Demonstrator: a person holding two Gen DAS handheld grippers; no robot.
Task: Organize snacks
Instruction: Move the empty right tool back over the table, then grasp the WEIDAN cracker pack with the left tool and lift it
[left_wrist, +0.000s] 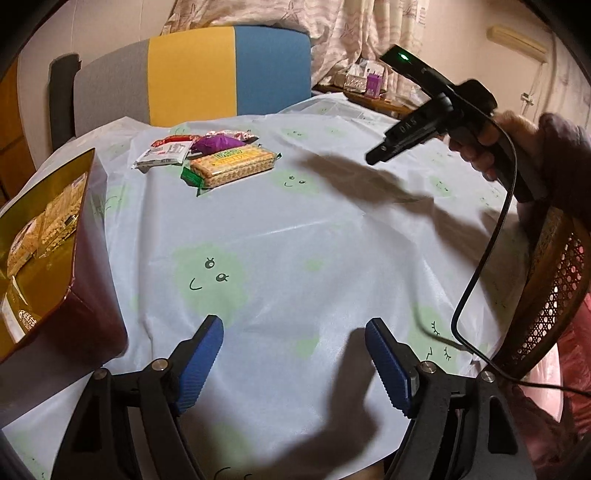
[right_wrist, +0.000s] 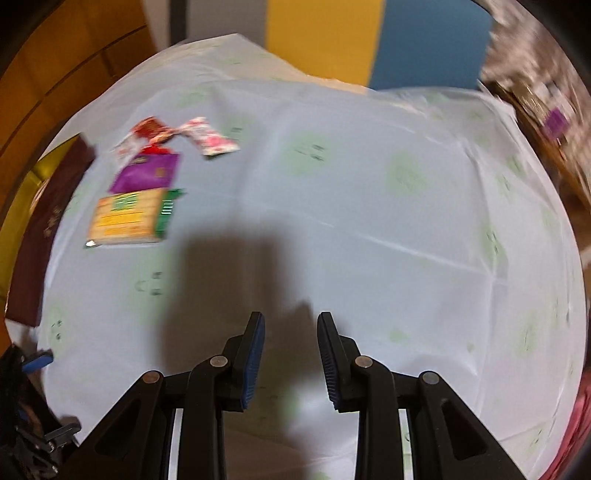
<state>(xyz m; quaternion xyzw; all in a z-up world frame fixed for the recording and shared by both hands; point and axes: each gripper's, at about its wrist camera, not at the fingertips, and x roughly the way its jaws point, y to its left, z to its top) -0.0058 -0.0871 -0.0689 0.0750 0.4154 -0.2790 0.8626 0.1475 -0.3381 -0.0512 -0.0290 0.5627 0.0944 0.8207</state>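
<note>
A small heap of snacks lies at the far left of the table: a yellow cracker pack (left_wrist: 232, 165) (right_wrist: 123, 220), a purple packet (left_wrist: 218, 143) (right_wrist: 147, 173), a white sachet (left_wrist: 162, 155) and red-and-white wrappers (right_wrist: 207, 138). A gold-lined dark red box (left_wrist: 48, 236) (right_wrist: 40, 221) stands open at the table's left edge. My left gripper (left_wrist: 295, 325) is open and empty above the near table. My right gripper (right_wrist: 291, 319) is open and empty above the table; in the left wrist view it shows side-on (left_wrist: 376, 157), held in a hand.
A pale blue tablecloth with green smiley faces (left_wrist: 295, 229) covers the table. A grey, yellow and blue chair back (left_wrist: 207, 74) stands behind it. A wicker chair back (left_wrist: 546, 295) is at the right, with a black cable (left_wrist: 480, 266) hanging beside it. A cluttered side table (left_wrist: 369, 83) stands far right.
</note>
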